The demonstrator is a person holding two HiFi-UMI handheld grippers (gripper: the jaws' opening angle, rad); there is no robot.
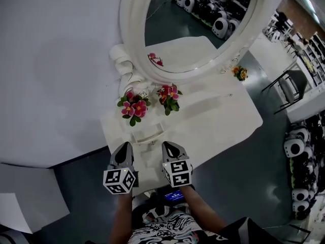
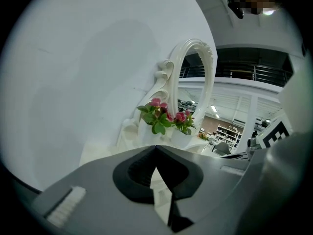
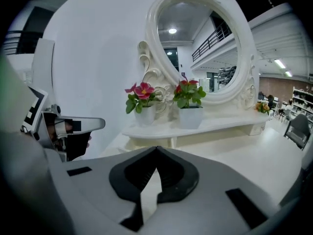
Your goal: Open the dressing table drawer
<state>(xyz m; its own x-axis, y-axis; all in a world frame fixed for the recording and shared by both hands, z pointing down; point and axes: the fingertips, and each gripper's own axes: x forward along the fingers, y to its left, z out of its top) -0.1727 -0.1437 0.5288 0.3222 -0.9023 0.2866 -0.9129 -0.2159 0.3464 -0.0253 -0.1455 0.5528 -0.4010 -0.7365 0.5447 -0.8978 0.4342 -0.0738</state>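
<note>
The white dressing table (image 1: 223, 117) carries a large oval mirror (image 1: 198, 19) and a low raised shelf (image 3: 195, 127) at its back. A narrow drawer-like front (image 1: 149, 135) shows below the shelf; whether it stands open I cannot tell. Two pots of pink flowers (image 1: 133, 107) (image 1: 169, 95) stand on the shelf. My left gripper (image 1: 125, 146) and right gripper (image 1: 168, 145) hover side by side over the table's near edge, pointing at the shelf. Both are shut and hold nothing, the tips meeting in the left gripper view (image 2: 155, 147) and the right gripper view (image 3: 156, 148).
A small orange flower pot (image 1: 239, 73) sits at the table's far right. A dark chair (image 1: 289, 88) stands on the floor to the right, with white rounded machines (image 1: 294, 149) beyond it. A white wall (image 1: 56, 60) runs along the left.
</note>
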